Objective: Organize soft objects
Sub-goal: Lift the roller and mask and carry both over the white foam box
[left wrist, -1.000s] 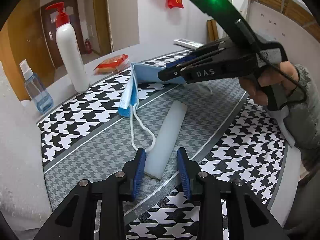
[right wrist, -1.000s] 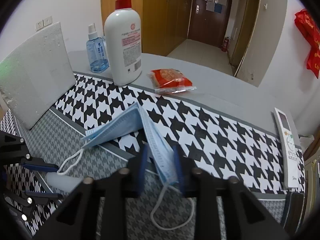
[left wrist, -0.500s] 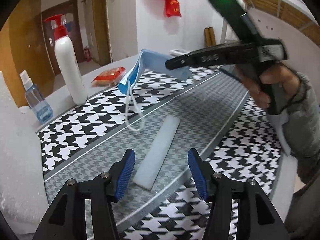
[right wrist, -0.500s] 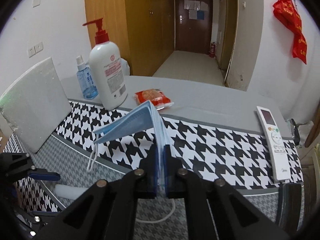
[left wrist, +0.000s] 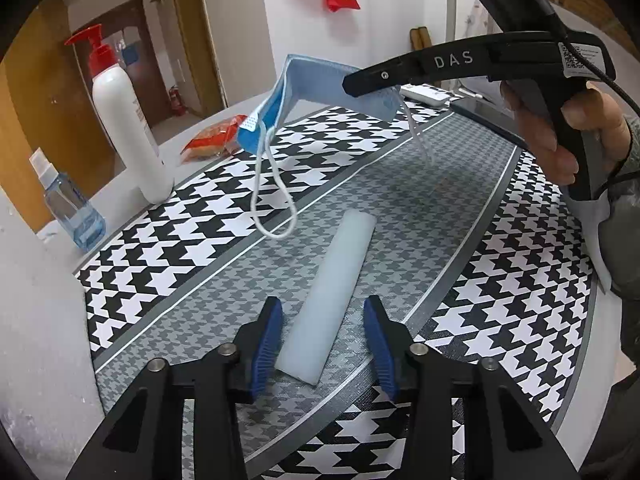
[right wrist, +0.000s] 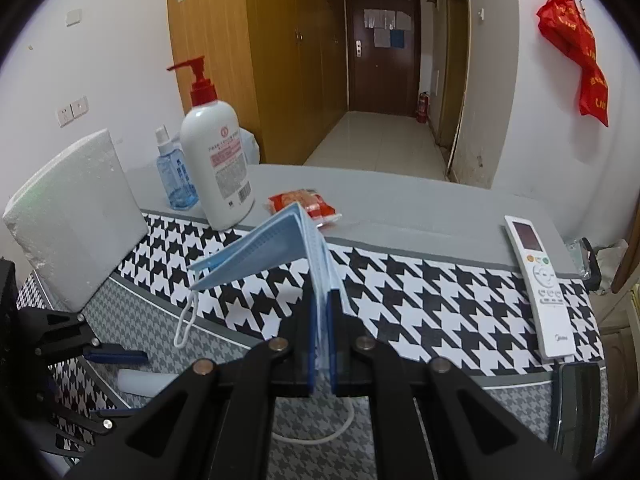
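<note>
A blue face mask [left wrist: 320,80] hangs folded above the mat, its white ear loop dangling. My right gripper [right wrist: 322,320] is shut on the mask [right wrist: 256,252] at its fold. In the left wrist view that right gripper [left wrist: 352,80] comes in from the upper right, held by a hand. A white foam strip [left wrist: 336,280] lies flat on the grey band of the mat. My left gripper [left wrist: 324,340] straddles the strip's near end. Its jaws are closing, with a small gap still showing on each side of the strip. In the right wrist view the strip [right wrist: 144,382] shows low at the left.
A houndstooth mat [left wrist: 500,280] covers the grey table. A white pump bottle [left wrist: 124,128], a blue spray bottle [left wrist: 72,208] and a red snack packet [left wrist: 216,140] stand at the far edge. A white foam block [right wrist: 76,220] leans at the left; a remote [right wrist: 540,280] lies right.
My right gripper closed on the mask and lifted it off the mat. The left jaws widened around the foam strip, then narrowed again.
</note>
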